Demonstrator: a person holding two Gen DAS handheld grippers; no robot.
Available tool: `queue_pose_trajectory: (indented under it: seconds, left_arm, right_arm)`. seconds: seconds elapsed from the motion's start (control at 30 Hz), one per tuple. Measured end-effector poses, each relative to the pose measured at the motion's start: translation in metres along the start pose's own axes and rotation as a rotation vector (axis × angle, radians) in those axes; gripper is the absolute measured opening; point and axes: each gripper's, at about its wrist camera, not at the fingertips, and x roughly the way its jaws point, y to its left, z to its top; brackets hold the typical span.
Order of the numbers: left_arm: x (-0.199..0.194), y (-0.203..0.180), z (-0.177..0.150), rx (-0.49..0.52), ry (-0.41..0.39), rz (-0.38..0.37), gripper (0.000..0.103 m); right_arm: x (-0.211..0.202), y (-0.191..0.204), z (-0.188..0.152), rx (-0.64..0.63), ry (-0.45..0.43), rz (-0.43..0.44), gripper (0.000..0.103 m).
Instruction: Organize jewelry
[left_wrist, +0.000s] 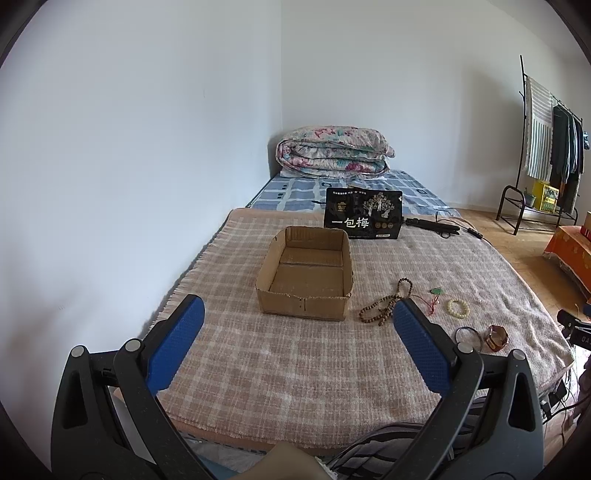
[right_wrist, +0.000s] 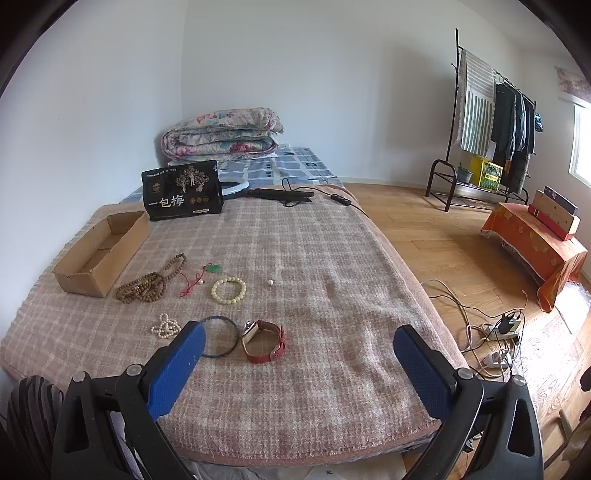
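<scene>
Both the left gripper (left_wrist: 298, 345) and right gripper (right_wrist: 299, 373) stand fully open and empty, jewelry loose ahead beside the empty cardboard box (left_wrist: 304, 273), evidently awaiting collection.

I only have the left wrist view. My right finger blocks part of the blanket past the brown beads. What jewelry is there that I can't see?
Observer: A small string of white pearls lies on the blanket, nearer us than the brown beads.
Operator: That dark ring near my finger, is it whole?
Observer: Yes, a thin dark bangle, lying flat beside a red-strapped watch.
Operator: Where is the right claw?
Observer: The right claw hangs open above the blanket's near edge, holding nothing.
</scene>
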Motion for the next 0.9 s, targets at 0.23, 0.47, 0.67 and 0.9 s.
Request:
queue_pose_trajectory:
  seconds: [0.23, 0.47, 0.67, 0.9]
  left_arm:
    - [0.0007, -0.0021, -0.0060, 0.000, -0.006, -0.002, 0.103]
    - [-0.0010, -0.0022, -0.0059, -0.004, -0.008, 0.001, 0.103]
    - [-0.0009, -0.0033, -0.0063, -0.003, -0.008, -0.002, 0.103]
    - [-0.0026, -0.0069, 0.0006, -0.005, -0.010, -0.001, 0.103]
  right_arm:
    - [0.0007, -0.0006, -0.0008, -0.001, -0.001, 0.002, 0.103]
    - [0.0010, -0.0004, -0.0010, 0.002, -0.003, 0.003, 0.103]
    - [-0.0011, 0.0003, -0.0004, 0.001, -0.003, 0.004, 0.103]
    - [-0.0009, 0.0002, -0.0010, 0.002, -0.004, 0.004, 0.103]
